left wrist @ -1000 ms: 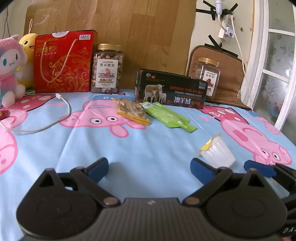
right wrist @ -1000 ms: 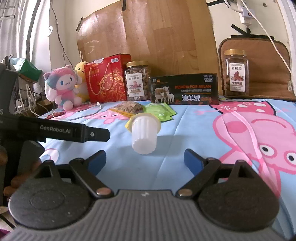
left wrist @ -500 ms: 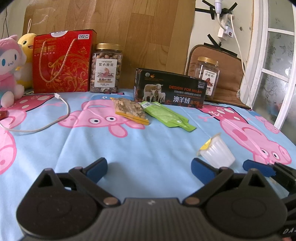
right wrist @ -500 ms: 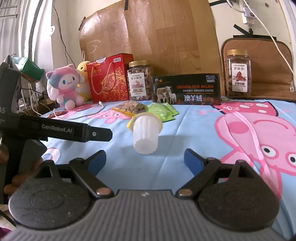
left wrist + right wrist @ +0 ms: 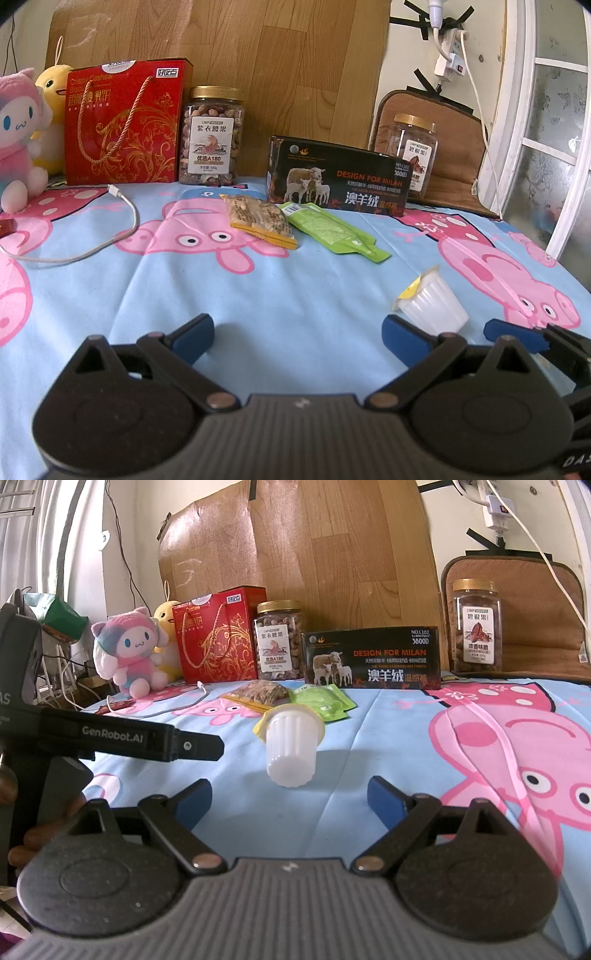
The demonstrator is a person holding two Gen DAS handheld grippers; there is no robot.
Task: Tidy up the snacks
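Observation:
A white jelly cup with a yellow lid lies tipped on the cartoon-pig sheet, just ahead of my open, empty right gripper. In the left wrist view the cup lies right of my open, empty left gripper, beside its right finger. A yellow nut packet and a green pouch lie side by side further back; they also show in the right wrist view as the packet and the pouch.
Along the back stand a red gift box, a nut jar, a black box and a second jar. Plush toys sit at the far left. A white cable lies on the sheet.
Both grippers have crept slightly forward; the jelly cup has not moved and both grippers stay open.

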